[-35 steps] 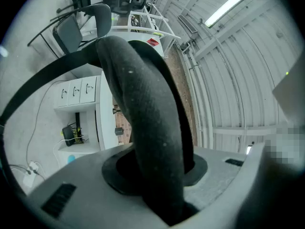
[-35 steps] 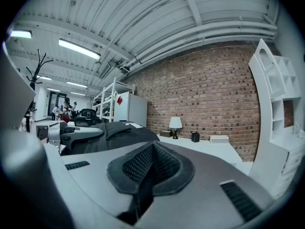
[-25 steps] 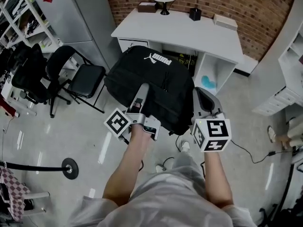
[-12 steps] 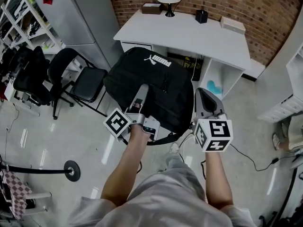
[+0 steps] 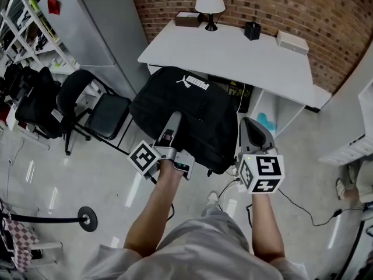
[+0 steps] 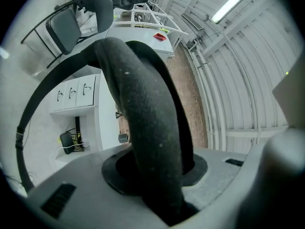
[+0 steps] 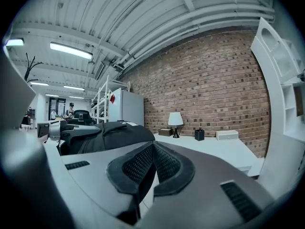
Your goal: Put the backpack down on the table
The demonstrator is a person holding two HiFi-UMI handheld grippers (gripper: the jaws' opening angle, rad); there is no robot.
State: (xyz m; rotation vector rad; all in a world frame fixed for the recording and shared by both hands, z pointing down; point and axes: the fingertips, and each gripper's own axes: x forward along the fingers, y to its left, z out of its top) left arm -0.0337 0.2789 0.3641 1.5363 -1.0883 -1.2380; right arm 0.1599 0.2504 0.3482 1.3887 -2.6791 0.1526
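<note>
Black chairs stand on the floor at the left, well apart from the load and out of its path as far as I can judge. Next comes the left gripper, reaching forward over the bag; in its own view its jaws are clamped on a thick padded strap that arches up between them, so this gripper carries the weight. Hanging from that strap in the middle is the backpack, off the floor and short of the white table, with its far end showing against the table's front edge. The step in hand looks like the carry toward the table; the putting down is not yet done. Just right of the bag, near its side, sits the right gripper. In its own view the two pads meet, closed, and I cannot tell whether a thin piece of the bag is pinched below them. From there the bag lies to the left and the tabletop lies ahead. The next move, to my mind, calls for lifting the bag clear of the table's edge, bringing it over the bare middle of the top, away from the lamp and the small boxes along the brick wall, then lowering it until it rests before the left jaws let go.
</note>
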